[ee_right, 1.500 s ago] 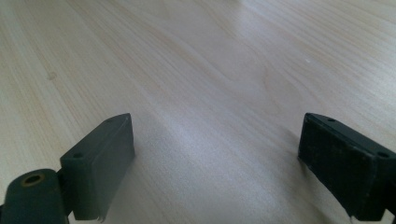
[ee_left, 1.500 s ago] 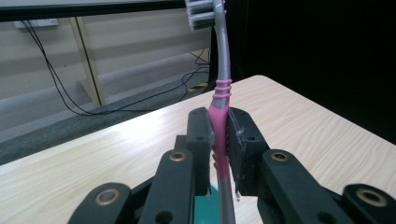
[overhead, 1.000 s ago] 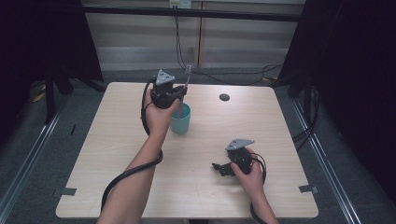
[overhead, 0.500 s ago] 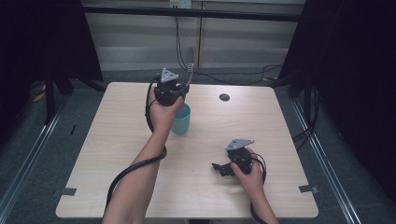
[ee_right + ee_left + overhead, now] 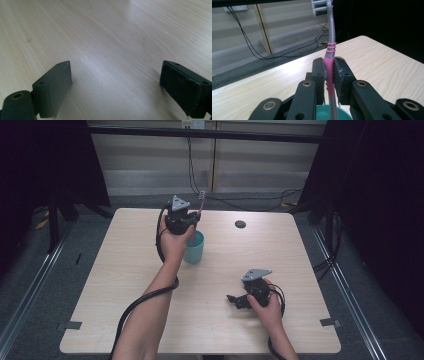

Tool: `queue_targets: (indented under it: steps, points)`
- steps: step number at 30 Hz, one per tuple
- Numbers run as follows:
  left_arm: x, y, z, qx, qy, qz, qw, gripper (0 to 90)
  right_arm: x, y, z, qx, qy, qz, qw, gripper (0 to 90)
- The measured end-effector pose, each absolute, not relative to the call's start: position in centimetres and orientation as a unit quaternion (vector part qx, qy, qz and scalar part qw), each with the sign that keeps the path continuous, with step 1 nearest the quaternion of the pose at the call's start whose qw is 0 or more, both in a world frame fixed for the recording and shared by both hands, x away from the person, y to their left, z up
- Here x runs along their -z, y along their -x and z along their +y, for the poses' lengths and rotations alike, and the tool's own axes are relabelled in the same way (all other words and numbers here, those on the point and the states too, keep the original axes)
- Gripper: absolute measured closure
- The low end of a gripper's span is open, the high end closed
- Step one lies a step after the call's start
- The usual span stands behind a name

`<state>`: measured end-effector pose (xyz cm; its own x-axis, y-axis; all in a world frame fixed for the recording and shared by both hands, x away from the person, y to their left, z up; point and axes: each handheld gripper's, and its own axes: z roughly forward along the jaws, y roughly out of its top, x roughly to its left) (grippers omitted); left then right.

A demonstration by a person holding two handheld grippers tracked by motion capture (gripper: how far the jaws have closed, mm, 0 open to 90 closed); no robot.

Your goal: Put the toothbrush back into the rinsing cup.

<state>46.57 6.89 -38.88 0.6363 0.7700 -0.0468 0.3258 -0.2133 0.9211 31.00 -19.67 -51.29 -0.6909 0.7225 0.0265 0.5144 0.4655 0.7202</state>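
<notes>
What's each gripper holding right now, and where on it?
Left gripper clamps the toothbrush at its pink handle grip, bristles up, over the teal cup. Right gripper holds nothing.

The cup (image 5: 194, 249) stands on the surface (image 5: 125, 285) a little left of its middle, toward the far side. The left tool (image 5: 192, 222) hangs just above the cup's far-left rim, the toothbrush (image 5: 201, 200) rising upright from between its jaws, its lower end over the cup's mouth. The right tool (image 5: 234, 300) rests low on the surface, well apart to the near right. A small round disc (image 5: 240, 224) lies near the far edge, right of the cup.
</notes>
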Motion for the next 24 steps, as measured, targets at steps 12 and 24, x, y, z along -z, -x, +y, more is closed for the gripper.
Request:
queue_targets:
  steps: [12, 24]
  points:
    - [40.3, -46.2, 7.3, -0.209, -0.744, 0.380, 0.508, 79.8, 51.2, -30.9, -19.6, -0.363, -0.369, 0.844, 0.139, 9.9]
    - [41.3, -45.6, 8.2, -0.203, -0.750, 0.389, 0.495, 79.8, 51.3, -31.0, -19.5, -0.364, -0.365, 0.846, 0.139, 9.9]
